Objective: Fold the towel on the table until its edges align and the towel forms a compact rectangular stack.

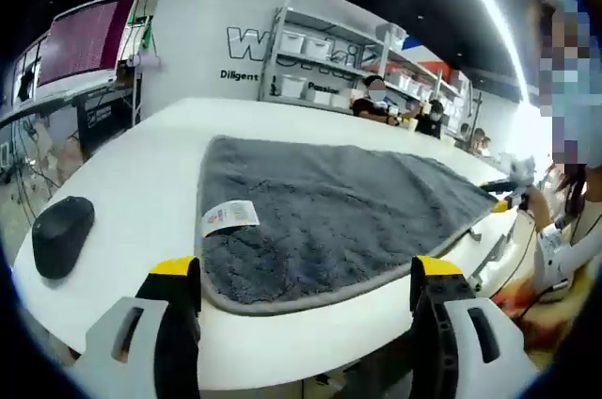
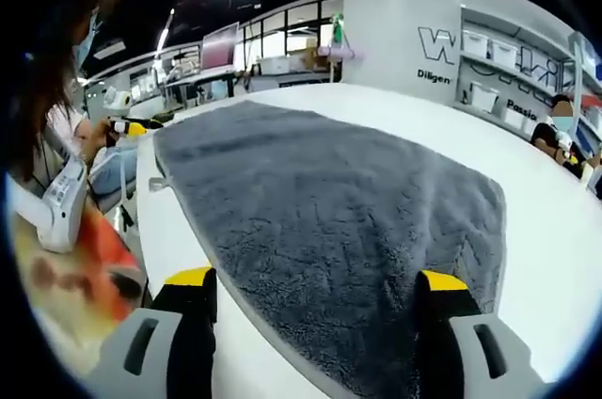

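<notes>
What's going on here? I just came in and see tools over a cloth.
A person holds two tools at opposite ends of a grey towel lying flat and unfolded on a white table. The left tool and right tool both stand open at the towel's edges, gripping nothing. A white label lies on the towel; a black mouse sits aside.

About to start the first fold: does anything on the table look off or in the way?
Nothing is damaged or spilled. The towel lies flat and unfolded, its label flipped up near one corner. A black mouse sits on the table beside it, clear of the towel.
</notes>
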A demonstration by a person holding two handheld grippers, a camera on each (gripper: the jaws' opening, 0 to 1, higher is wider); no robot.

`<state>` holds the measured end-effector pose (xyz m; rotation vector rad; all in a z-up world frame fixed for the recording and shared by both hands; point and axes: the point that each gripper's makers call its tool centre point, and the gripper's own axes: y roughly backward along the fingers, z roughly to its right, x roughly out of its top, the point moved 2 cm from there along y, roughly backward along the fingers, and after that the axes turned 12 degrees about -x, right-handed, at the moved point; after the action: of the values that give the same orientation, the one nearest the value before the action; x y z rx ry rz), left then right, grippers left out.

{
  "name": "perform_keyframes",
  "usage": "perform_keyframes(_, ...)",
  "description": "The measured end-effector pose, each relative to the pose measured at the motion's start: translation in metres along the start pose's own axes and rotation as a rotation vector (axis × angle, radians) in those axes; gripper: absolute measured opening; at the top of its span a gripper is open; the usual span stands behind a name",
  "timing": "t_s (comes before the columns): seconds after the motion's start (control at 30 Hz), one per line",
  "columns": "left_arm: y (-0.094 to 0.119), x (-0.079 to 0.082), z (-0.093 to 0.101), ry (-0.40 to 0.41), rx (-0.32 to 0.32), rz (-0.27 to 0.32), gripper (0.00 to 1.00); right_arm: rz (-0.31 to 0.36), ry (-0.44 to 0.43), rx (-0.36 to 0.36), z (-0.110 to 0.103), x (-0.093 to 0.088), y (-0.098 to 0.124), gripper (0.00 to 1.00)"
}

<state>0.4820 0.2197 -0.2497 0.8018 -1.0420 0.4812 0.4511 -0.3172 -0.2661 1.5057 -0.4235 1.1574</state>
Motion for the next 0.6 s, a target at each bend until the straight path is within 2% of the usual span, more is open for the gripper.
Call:
perform_keyframes(0.2,0.007,-0.003,0.005,-0.025,-0.017,-0.015,0.72,0.004,0.0,0.001,-0.001,-0.001,-0.002,0.88)
perform_keyframes(0.33,0.007,-0.004,0.006,-0.037,-0.021,-0.026,0.7,0.005,0.001,0.002,-0.001,-0.002,-0.003,0.87)
perform_keyframes(0.47,0.007,-0.009,-0.001,-0.03,0.019,-0.052,0.69,0.008,0.002,0.0,-0.002,-0.002,-0.003,0.88)
perform_keyframes(0.6,0.013,-0.013,-0.014,0.028,0.091,-0.047,0.69,0.013,-0.002,-0.001,-0.002,-0.003,-0.002,0.88)
